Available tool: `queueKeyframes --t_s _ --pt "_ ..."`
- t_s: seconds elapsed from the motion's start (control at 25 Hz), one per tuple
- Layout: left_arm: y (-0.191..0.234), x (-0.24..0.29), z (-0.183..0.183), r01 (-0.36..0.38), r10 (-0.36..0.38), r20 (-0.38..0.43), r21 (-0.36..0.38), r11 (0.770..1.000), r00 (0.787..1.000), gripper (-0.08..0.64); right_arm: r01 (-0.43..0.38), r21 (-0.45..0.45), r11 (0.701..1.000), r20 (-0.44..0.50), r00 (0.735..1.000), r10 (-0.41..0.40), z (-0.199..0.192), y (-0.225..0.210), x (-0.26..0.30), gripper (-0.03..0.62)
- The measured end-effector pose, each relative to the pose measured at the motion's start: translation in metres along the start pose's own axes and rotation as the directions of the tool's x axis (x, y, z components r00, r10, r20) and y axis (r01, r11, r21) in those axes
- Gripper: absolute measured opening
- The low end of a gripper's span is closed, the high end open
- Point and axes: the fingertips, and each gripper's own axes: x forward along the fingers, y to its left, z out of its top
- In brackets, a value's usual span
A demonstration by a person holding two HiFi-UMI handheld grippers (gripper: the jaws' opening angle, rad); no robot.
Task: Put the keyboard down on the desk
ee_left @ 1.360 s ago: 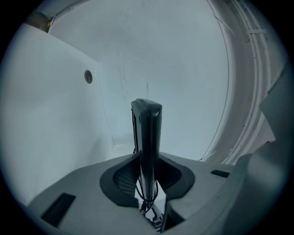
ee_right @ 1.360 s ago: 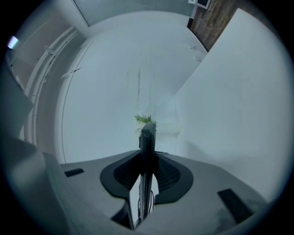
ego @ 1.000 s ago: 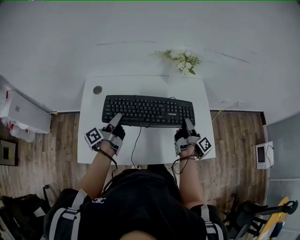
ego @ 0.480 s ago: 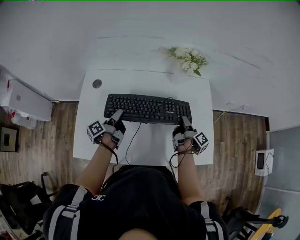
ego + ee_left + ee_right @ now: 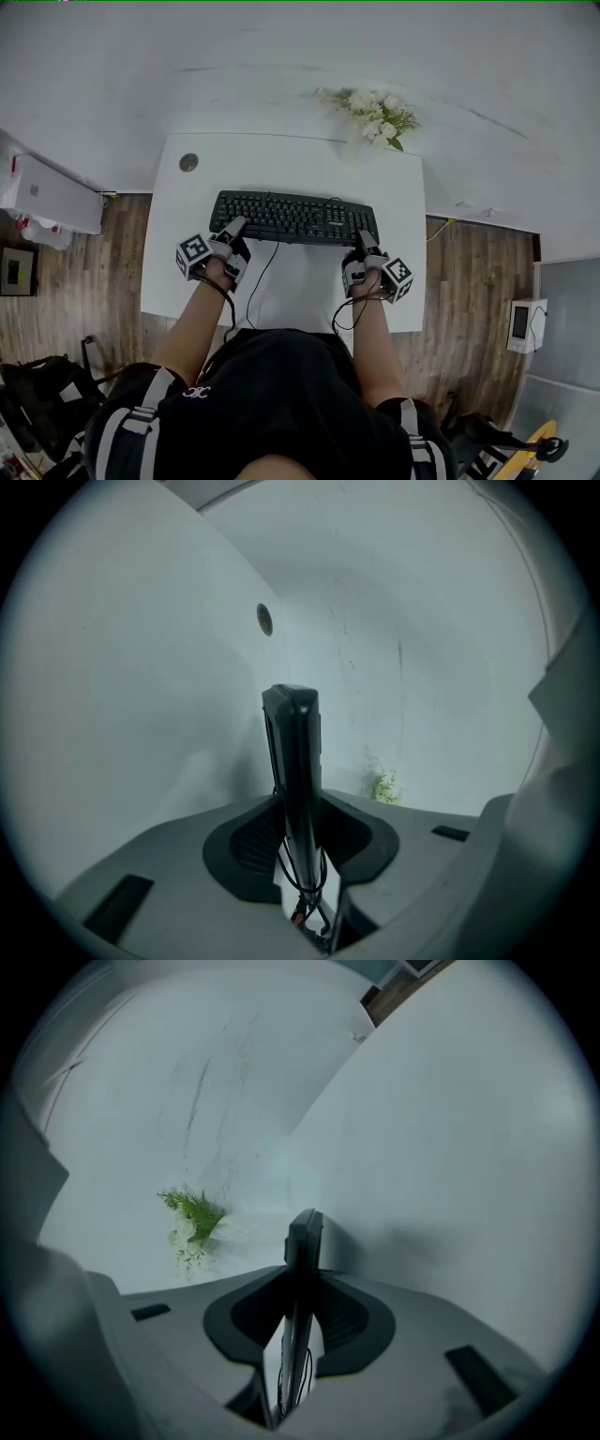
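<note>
Holding the keyboard [image 5: 295, 217] by both near corners so it goes down flat: left hand-held gripper [image 5: 233, 227] is clamped on the end away from the flowers [image 5: 375, 112], and right hand-held gripper [image 5: 362, 238] on the end nearer them. It's mid-tabletop [image 5: 281, 169], my side of the flowers, and I can't tell if it's touching down. Both forearms reach straight forward, tips tilted slightly down.

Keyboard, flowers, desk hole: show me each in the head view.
Keyboard [image 5: 292, 217]: head view, middle key rows.
Flowers [image 5: 375, 111]: head view, white blooms.
Desk hole [image 5: 188, 162]: head view, its centre.
</note>
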Motion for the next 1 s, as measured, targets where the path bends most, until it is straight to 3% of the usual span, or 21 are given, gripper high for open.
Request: queueKeyframes --t_s 0.32,0.44,0.64,0.76,1.0 --pt "0.021 0.008 0.001 -0.072 0.071 -0.022 -0.015 0.997 0.997 0.098 0.044 -0.037 0.998 -0.009 0.999 -0.045 0.002 -0.013 0.006 0.081" --pt "0.034 0.010 0.000 -0.133 0.133 -0.040 -0.011 0.991 0.990 0.101 0.112 -0.070 0.991 -0.022 0.993 -0.114 0.002 -0.022 0.007 0.089" --pt "0.057 0.007 -0.004 -0.270 0.270 -0.057 0.010 0.963 0.961 0.142 0.239 -0.129 0.962 -0.028 0.969 -0.245 -0.001 -0.043 0.003 0.128" --pt "0.068 0.004 -0.004 -0.328 0.329 -0.060 0.025 0.944 0.942 0.172 0.308 -0.212 0.927 -0.014 0.948 -0.318 0.000 -0.052 0.003 0.170" --pt "0.078 0.000 -0.003 -0.419 0.425 -0.062 0.093 0.903 0.903 0.213 0.348 -0.262 0.900 0.001 0.933 -0.360 0.000 -0.054 0.003 0.185"
